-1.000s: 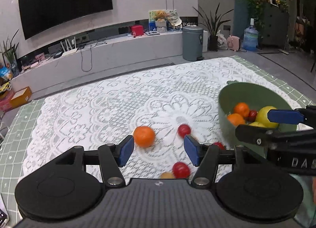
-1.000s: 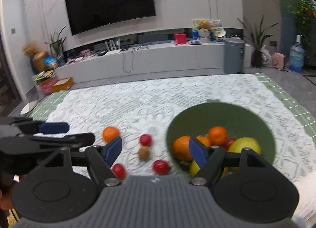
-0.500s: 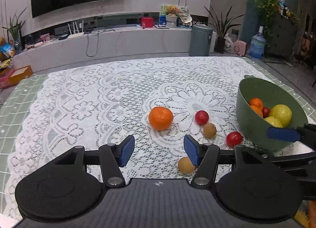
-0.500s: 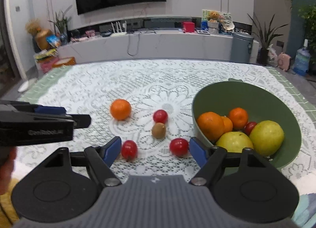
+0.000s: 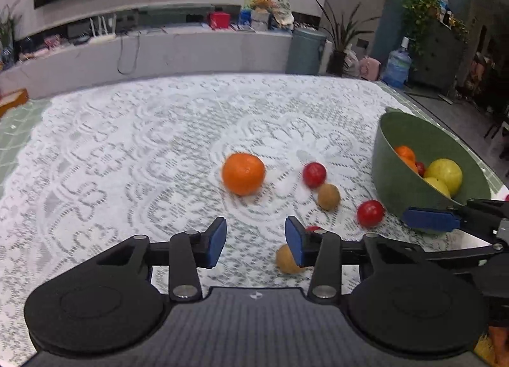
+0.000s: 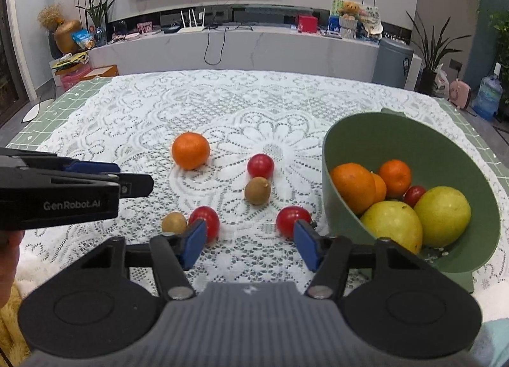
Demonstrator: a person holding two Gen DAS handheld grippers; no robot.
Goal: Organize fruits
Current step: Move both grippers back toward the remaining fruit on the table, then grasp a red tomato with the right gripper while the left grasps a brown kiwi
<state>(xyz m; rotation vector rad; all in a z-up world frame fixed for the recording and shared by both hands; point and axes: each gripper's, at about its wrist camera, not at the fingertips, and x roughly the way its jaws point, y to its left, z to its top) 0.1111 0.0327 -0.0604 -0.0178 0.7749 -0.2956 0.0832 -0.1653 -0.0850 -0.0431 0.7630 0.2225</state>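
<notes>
The left gripper [image 5: 255, 242] is hovering above the lace tablecloth [image 5: 133, 157] with its blue-padded jaws standing apart and nothing between them. The right gripper [image 6: 248, 244] is likewise sitting with jaws spread wide and holding nothing. 6 fruits are lying loose on the cloth, seen most clearly from the right wrist view: 1 orange [image 6: 191, 150] farthest back, 1 red fruit [image 6: 260, 165] to its right, 1 brown kiwi [image 6: 257, 190] just in front of and close beside that red fruit, a 2nd brown kiwi [image 6: 174, 223] touching or nearly touching a 2nd red fruit [image 6: 205, 220] near the right gripper's left finger, and a 3rd red fruit [image 6: 292, 221] just beside the right finger, close to the bowl. The green bowl [image 6: 381, 131] is standing at the right side of the table, tilted toward the camera, and is containing 2 large yellow-green fruits [image 6: 442, 211], several oranges [image 6: 353, 187] and 1 small red fruit [image 6: 413, 195]. In the left wrist view the orange [image 5: 243, 173] is lying ahead of the open jaws, well apart from them, and the right gripper's blue fingertip [image 5: 429, 219] is showing in front of the bowl's [image 5: 391, 176] near wall. That view is blurring slightly.
</notes>
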